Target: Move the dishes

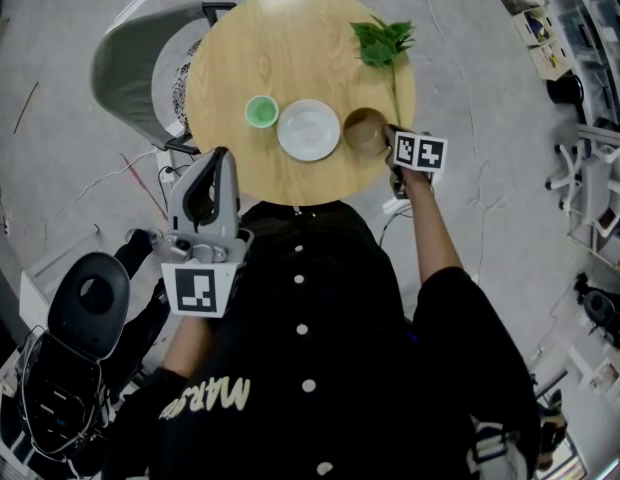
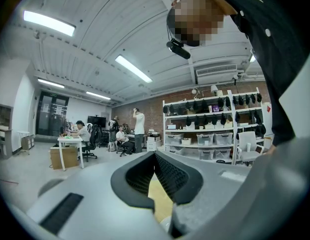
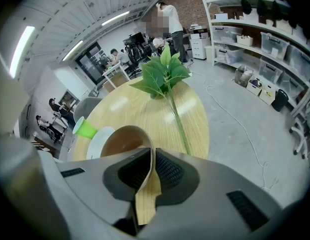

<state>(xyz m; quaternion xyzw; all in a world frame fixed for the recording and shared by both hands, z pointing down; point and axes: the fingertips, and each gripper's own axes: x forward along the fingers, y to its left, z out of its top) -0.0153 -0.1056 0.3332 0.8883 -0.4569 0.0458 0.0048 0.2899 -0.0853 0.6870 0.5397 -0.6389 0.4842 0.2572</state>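
Three dishes are sitting in a row near the front edge of the round wooden bench. A small green cup is at the left, a white plate in the middle and a brown bowl at the right. Each dish is lying just beside the next.

A green leafy sprig is lying behind the bowl, its stem running down past the bowl's right side.

Bowl: round, thin-walled and upright, brown and glossy inside, with a paler tan rim and outer wall. Whether its base is resting on the bench or is just clear of it cannot be told.

Right gripper: it is angling down from the outstretched arm onto the bowl's near right rim. In the right gripper view the gripper is pinching the bowl. One pad is pressing inside the wall and the other outside, with the jaws drawn narrow on the thin edge. Cup and plate are showing beyond the bowl to the left.

Left gripper: it is hanging level off the front-left edge of the bench, close to the person's body and well apart from the dishes. In the left gripper view the gripper is showing its jaws meeting at the tips, gripping nothing.

A grey chair is standing beside the bench at the far left.
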